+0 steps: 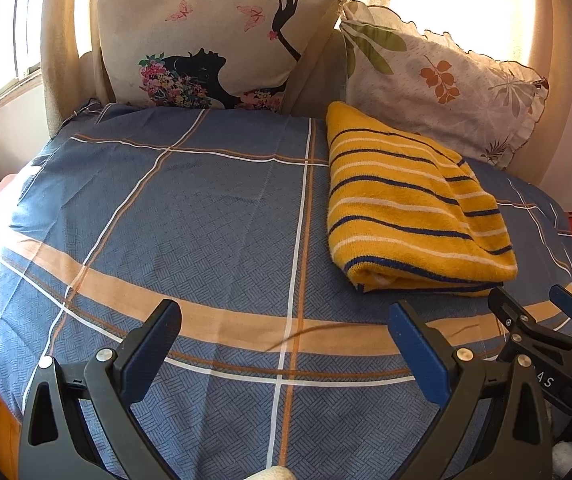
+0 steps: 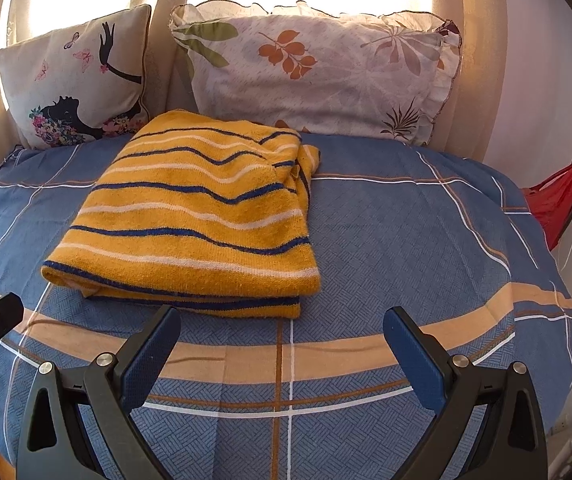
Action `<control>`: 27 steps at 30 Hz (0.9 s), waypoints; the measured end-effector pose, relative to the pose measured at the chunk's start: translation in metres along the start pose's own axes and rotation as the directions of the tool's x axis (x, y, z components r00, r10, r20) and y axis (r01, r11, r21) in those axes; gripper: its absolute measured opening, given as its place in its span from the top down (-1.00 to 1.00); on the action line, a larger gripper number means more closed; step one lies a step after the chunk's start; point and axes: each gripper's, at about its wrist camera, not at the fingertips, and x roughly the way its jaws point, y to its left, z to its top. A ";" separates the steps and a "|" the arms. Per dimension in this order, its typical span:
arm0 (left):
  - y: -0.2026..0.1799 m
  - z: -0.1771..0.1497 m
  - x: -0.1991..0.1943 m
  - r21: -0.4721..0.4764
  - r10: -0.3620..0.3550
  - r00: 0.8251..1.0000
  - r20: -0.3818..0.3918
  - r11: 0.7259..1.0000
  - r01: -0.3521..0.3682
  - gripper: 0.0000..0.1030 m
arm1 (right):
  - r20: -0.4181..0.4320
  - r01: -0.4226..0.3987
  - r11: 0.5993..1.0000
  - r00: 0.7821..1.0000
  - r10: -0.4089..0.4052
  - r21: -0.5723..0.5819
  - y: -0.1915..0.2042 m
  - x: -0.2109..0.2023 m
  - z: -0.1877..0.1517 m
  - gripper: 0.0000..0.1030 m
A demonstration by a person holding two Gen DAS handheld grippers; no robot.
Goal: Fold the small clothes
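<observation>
Blue checked bedsheet (image 2: 386,232) with tan band and white lines fills most of both views. Leaf-print frilled pillow (image 2: 326,76) leans at upper centre of the right wrist view; silhouette-print cushion (image 2: 73,80) stands at upper left, beside it. Yellow striped knit garment (image 2: 193,216), folded into a rectangle, lies flat on the sheet, left of centre in the right wrist view and right of centre in the left wrist view (image 1: 410,204); its far edge is near the pillow. Red bag (image 2: 558,204) at right edge. Left gripper (image 1: 286,336): jaws wide, nothing held, above bare sheet. Right gripper (image 2: 281,336): jaws wide, nothing held, just short of the garment's near edge.
</observation>
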 end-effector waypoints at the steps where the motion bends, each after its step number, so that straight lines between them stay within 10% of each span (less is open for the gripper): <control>1: -0.001 0.000 0.000 0.002 0.004 1.000 0.002 1.000 -0.004 -0.99 | 0.002 0.010 1.000 1.000 -0.010 -0.007 0.001 -0.001 0.000 -1.00; 27: -0.009 -0.003 0.006 0.030 0.012 1.000 -0.005 0.999 -0.012 -0.99 | -0.006 0.137 0.987 0.990 -0.138 -0.082 0.004 0.001 0.002 -1.00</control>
